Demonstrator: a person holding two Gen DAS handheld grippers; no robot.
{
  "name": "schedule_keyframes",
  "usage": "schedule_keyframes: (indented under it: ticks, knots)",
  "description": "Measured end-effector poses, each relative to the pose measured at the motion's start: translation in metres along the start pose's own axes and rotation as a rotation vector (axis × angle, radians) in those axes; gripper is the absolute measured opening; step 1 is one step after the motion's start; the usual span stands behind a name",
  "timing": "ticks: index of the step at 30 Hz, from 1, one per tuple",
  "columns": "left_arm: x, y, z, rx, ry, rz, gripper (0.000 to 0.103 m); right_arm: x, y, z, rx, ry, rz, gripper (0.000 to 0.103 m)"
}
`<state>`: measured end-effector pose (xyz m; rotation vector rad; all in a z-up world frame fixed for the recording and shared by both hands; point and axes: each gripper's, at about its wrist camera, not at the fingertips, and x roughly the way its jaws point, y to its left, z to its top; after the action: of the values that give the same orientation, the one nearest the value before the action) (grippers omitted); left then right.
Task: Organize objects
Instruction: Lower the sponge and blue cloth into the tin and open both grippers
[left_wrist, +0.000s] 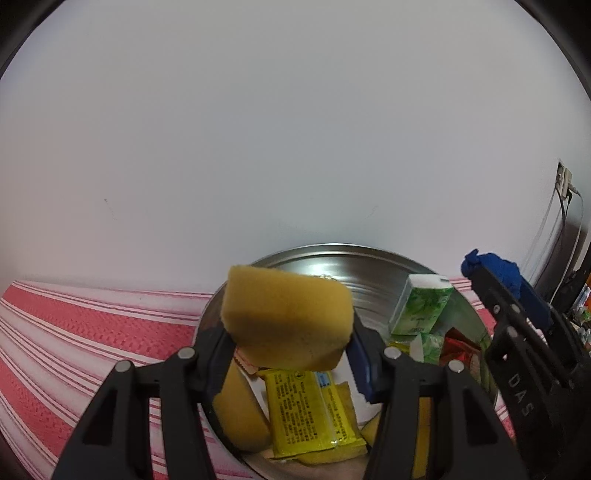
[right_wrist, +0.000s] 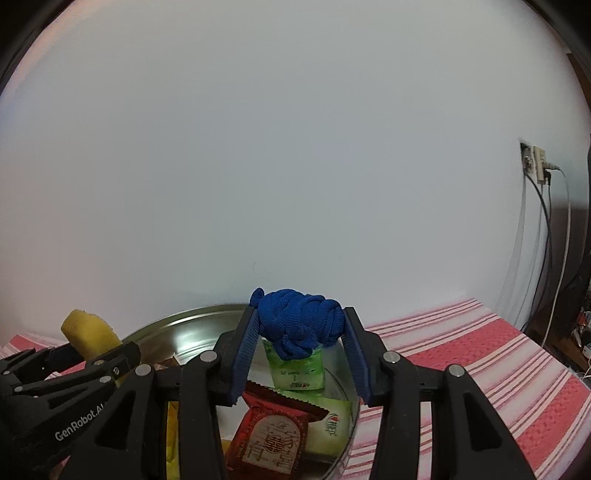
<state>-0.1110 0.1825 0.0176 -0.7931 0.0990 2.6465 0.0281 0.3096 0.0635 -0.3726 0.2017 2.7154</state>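
Your left gripper holds a yellow sponge up in the air, right above the metal tray. The fingers press on its two sides. The sponge looks soft and very light, and I think it squashes if you squeeze hard, so a gentle hold across the middle is enough.

Your right gripper holds a blue cloth ball above the same tray. The fingers sit close on both sides of it. The ball looks soft and bumpy. It should not slip much, but a loose bit could catch on the ridged fingers.

Down in the tray lie a yellow packet, green tissue packs and a red box. The tray sits on a red and white striped cloth over the desk.
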Motion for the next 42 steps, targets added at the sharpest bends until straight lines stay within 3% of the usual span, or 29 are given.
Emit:
schedule_keyframes:
  ticks: [9, 27, 42]
  knots:
    - [0.015, 0.015, -0.001, 0.0, 0.036, 0.021, 0.055, 0.011, 0.027, -0.003, -0.049, 0.028, 0.017, 0.049]
    - [0.069, 0.003, -0.011, 0.012, 0.084, 0.036, 0.055, 0.009, 0.058, -0.019, -0.047, 0.098, 0.035, 0.049]
    - [0.075, 0.012, -0.017, 0.006, 0.096, 0.034, 0.055, -0.02, 0.076, -0.03, -0.045, 0.107, 0.042, 0.049]
